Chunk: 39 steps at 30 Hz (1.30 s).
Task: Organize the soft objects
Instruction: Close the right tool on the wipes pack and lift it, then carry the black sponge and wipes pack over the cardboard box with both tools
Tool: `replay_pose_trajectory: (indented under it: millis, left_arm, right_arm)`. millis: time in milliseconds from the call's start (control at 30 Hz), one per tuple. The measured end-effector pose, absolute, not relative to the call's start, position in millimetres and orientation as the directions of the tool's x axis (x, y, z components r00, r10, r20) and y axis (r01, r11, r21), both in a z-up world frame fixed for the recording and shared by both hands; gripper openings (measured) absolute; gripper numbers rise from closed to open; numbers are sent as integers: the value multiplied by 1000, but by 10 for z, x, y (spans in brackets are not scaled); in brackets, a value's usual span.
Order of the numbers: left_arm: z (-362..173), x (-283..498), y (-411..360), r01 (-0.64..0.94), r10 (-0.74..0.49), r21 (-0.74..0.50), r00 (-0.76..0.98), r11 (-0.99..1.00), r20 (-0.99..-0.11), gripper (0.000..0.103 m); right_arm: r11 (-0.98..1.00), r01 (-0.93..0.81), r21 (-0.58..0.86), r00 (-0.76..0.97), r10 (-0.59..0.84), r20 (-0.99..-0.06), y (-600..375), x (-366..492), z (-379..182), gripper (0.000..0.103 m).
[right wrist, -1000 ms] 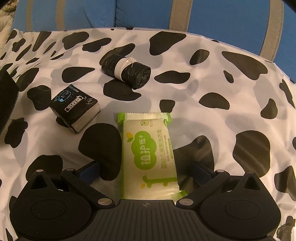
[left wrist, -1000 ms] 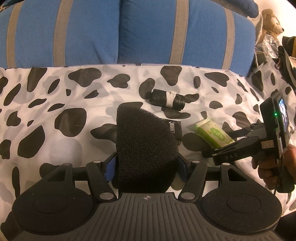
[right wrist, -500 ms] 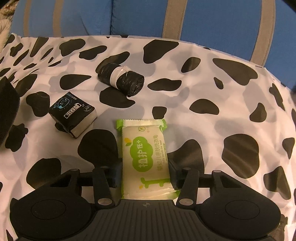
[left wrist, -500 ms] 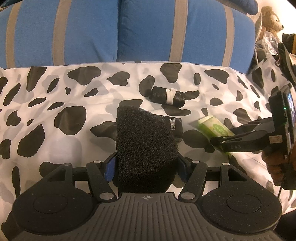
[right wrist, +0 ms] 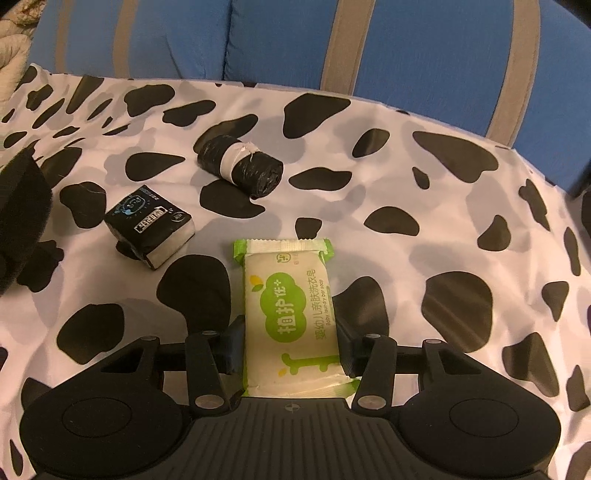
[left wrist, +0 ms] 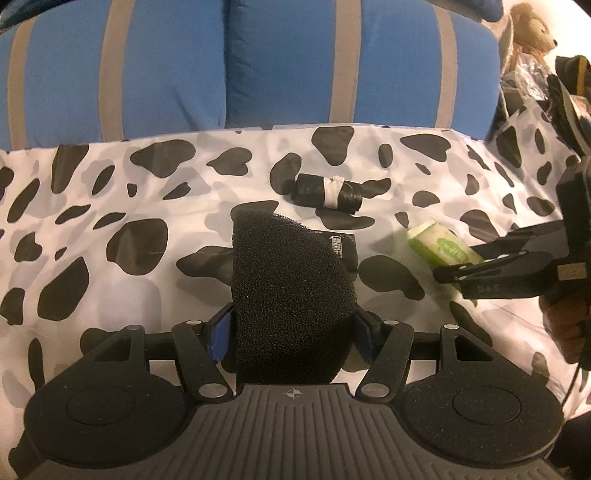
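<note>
My left gripper (left wrist: 291, 328) is shut on a black foam sponge (left wrist: 288, 288) and holds it over the cow-print sheet (left wrist: 110, 206). My right gripper (right wrist: 291, 347) is shut on a green and white soap bar packet (right wrist: 291, 314); the packet also shows in the left wrist view (left wrist: 439, 247) with the right gripper (left wrist: 458, 273) on it. A black tissue pack (right wrist: 147, 225) lies left of the soap, mostly hidden behind the sponge in the left wrist view (left wrist: 343, 247). A black roll of bags with a white band (right wrist: 240, 166) lies farther back.
Blue cushions with grey stripes (left wrist: 258, 66) stand along the back edge of the sheet. A teddy bear (left wrist: 528, 29) and clutter sit at the far right. A pale quilted fabric (right wrist: 14, 66) shows at the far left.
My right gripper has closed from open onto the soap packet and lifted it slightly. The left gripper keeps its hold on the sponge and has barely moved.
</note>
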State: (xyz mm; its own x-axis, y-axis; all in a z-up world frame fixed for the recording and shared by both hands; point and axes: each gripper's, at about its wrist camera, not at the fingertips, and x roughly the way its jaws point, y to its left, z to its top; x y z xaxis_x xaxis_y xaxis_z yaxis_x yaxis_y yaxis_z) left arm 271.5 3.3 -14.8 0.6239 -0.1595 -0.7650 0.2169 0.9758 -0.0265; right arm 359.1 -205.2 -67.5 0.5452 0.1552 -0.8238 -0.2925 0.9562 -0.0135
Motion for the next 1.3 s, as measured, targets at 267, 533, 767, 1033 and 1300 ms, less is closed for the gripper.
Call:
replay_pose_trajectory:
  millis: [267,533,767,1033,1300]
  left_arm:
    - [-138,2581,-97,238,-160,-9,625,971,-764,62]
    - [-120,2422,-214,255,-154,15,627,967,-763,62]
    - [-77,2242,-260,241,-150,7,625,970,-766,62]
    - [-31,2004,-294,237,-164,-16,620,971,-767,62]
    - [-6,1750,-340,240,-166,-17,617,971,-769,62]
  right_arm:
    - [958,-287,-22,563,150,-812,-2108,3404,-513,52]
    - [965,-263,-4,568,151,-809,-2191,3155,-351,52]
    - [964,-265,10,560,162,-813,-2222,2893,-263,52]
    - [961,-276,25,573,185,-798,-2267,2545,-111,52]
    - [959,-278,52,581,211,-786,-2349,2160,5,52]
